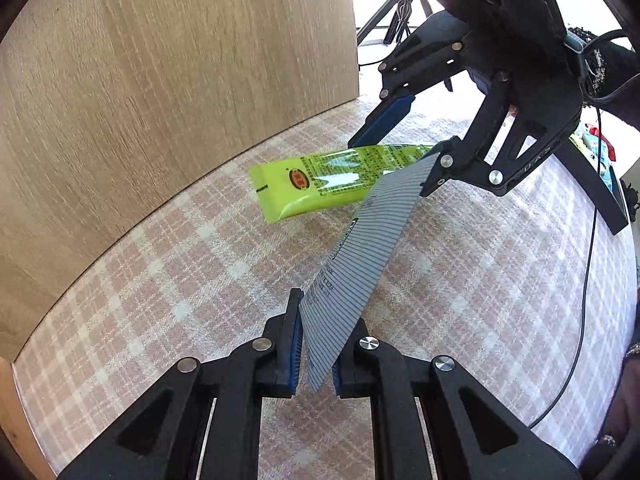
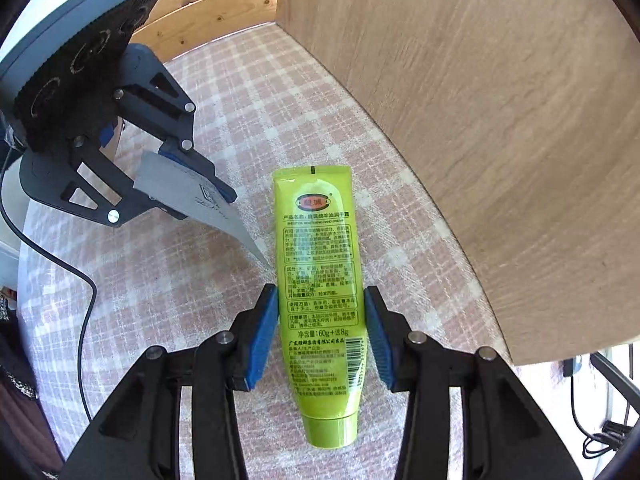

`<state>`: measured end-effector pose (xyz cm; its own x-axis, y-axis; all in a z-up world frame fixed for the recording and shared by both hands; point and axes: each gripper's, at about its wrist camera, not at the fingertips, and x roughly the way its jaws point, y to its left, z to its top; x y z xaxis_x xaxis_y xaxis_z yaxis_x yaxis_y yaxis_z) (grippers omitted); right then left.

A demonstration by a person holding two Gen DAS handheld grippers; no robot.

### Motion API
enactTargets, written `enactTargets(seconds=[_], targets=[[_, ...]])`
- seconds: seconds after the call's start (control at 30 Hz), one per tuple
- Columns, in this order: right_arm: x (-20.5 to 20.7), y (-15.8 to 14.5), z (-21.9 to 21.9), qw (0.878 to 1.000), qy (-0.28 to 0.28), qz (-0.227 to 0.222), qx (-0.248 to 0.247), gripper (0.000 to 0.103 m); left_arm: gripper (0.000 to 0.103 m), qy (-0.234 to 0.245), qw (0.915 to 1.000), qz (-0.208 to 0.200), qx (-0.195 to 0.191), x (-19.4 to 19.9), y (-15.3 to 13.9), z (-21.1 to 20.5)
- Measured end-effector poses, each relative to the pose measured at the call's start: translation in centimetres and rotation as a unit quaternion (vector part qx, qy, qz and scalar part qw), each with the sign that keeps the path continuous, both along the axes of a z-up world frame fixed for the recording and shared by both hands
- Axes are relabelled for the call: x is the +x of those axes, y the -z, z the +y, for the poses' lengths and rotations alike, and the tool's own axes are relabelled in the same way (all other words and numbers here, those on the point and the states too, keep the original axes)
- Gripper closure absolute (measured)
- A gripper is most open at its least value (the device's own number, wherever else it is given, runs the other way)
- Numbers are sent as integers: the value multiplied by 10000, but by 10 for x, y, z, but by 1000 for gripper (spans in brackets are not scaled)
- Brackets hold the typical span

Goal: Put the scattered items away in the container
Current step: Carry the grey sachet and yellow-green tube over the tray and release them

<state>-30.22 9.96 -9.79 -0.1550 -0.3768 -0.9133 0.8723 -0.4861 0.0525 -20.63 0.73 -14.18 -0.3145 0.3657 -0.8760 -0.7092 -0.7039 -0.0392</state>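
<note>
Left gripper (image 1: 314, 356): closed on grey striped sachet (image 1: 360, 248), held above the checked cloth (image 1: 160, 280); its print is too small to read. Right gripper (image 2: 322, 332): pads flank green tube (image 2: 318, 280); contact unclear. Container hidden; wooden panel (image 2: 500, 120) beside.

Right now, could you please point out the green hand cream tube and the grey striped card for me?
green hand cream tube (image 2: 318, 280), right wrist view, on the printed middle of its body.
grey striped card (image 1: 360, 256), left wrist view, on its striped face.
</note>
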Motion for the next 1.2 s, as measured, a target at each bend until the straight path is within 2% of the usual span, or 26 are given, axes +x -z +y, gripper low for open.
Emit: enactTargets(seconds=[0.17, 0.27, 0.47, 0.5, 0.57, 0.63, 0.73, 0.93, 1.03, 1.07, 1.2], targets=[[5, -33, 37, 9979, 578, 160, -226, 61, 92, -268, 9992, 206, 208, 16, -32, 12], [38, -44, 67, 9923, 1157, 250, -373, 61, 92, -418, 9981, 360, 267, 30, -54, 25], [105, -65, 129, 9700, 2302, 428, -661, 61, 92, -575, 9966, 496, 309, 62, -96, 60], [116, -69, 139, 9648, 2490, 457, -708, 61, 92, -595, 9966, 477, 299, 57, -94, 60], [138, -76, 159, 9534, 2862, 514, -802, 61, 92, -612, 9968, 417, 299, 41, -83, 57], [161, -84, 180, 9404, 3230, 571, -894, 61, 92, -552, 9969, 448, 344, 56, -81, 70], [195, -95, 213, 9175, 3784, 653, -1036, 61, 92, -338, 9971, 485, 484, 77, -96, 101], [289, -118, 338, 8560, 4976, 864, -1103, 61, 92, 183, 9967, 528, 593, 117, -127, 174], [323, -121, 390, 8302, 5404, 931, -1008, 61, 92, 391, 9951, 538, 728, 132, -138, 217], [331, -121, 405, 8232, 5513, 944, -976, 61, 92, 427, 9947, 569, 749, 140, -145, 231], [345, -114, 456, 8089, 5735, 933, -896, 61, 92, 559, 9931, 570, 854, 158, -151, 296]])
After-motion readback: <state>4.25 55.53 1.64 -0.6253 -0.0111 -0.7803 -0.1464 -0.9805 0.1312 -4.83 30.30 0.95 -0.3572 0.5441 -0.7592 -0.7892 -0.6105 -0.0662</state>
